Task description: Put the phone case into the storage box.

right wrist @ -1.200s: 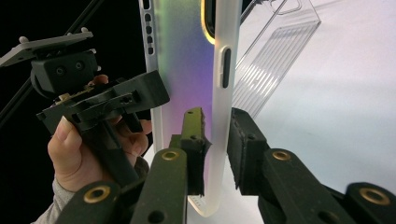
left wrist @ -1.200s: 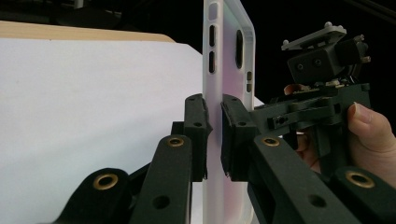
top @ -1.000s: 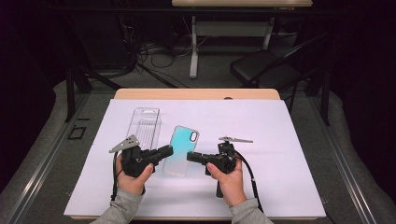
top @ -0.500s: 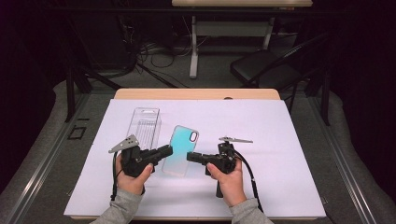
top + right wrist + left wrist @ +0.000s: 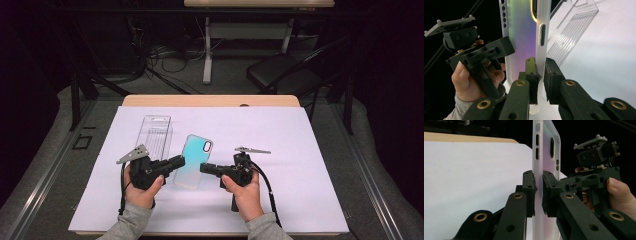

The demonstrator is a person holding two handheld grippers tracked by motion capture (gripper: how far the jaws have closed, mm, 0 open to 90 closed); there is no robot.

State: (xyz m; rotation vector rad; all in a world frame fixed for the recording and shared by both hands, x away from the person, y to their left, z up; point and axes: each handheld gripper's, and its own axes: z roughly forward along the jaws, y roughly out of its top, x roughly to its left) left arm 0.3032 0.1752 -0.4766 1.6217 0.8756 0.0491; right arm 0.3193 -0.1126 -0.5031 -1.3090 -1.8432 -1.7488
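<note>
White paper covers the table (image 5: 310, 150), where nothing has shifted: the left gripper (image 5: 179, 161) and right gripper (image 5: 204, 168) still pinch opposite edges of the phone case (image 5: 194, 159), beside the clear box (image 5: 154, 134), ready for lifting.

Phone case (image 5: 194, 161): translucent plastic, frosted matt rim, iridescent teal-pink sheen on back. Clear packaging box (image 5: 154, 135): glossy transparent plastic w/ ribbed panel. Left tool (image 5: 177, 161) & right tool (image 5: 206, 168): matt black plastic, brass-look rivets. Counter (image 5: 310, 150): matt white sheet over a smooth wood top.

Dark room, grey floor (image 5: 45, 165), perhaps chair (image 5: 280, 75)
</note>
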